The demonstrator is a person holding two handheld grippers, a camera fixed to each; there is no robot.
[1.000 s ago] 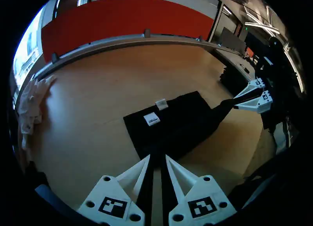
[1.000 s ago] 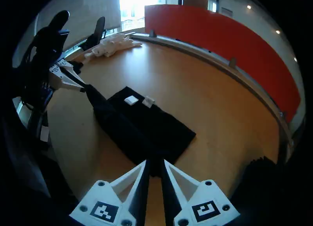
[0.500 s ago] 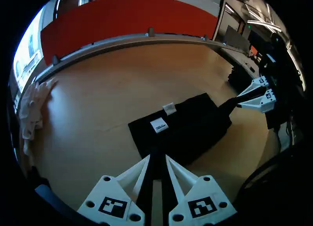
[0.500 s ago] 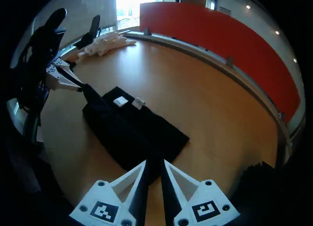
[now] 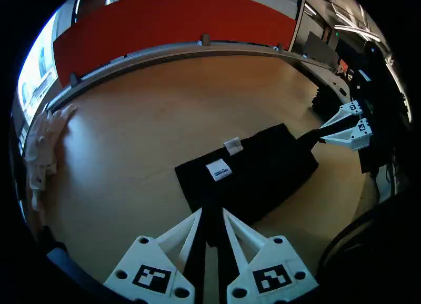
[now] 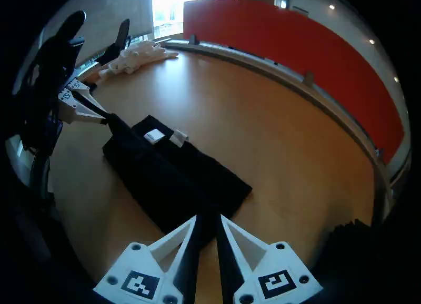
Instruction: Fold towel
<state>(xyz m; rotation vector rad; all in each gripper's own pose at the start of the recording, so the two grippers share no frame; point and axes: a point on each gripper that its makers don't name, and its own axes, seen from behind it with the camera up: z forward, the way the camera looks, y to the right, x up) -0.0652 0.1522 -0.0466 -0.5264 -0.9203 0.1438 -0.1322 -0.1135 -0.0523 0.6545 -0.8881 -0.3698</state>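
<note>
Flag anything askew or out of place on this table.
Nothing spilled or damaged. Two white tags face up on the black towel, and a crumpled white cloth lies at the edge of the table.

Tan wooden tabletop (image 5: 147, 120) lies open around the black towel (image 5: 258, 167). A crumpled white cloth (image 5: 42, 141) blocks one corner; a red partition panel (image 5: 168, 25) bounds the rear.

- On curved light wooden table (image 5: 158, 109), near middle: black cloth towel (image 5: 263, 172).
- On towel's left part: two small white fabric labels (image 5: 219, 170).
- At table's far left edge: crumpled white cloth heap (image 5: 42, 146).
- Behind table's far rim: long red partition panel (image 5: 173, 25).
- At towel's near corner: left gripper (image 5: 212, 213); at its right corner: right gripper (image 5: 319, 137).
</note>
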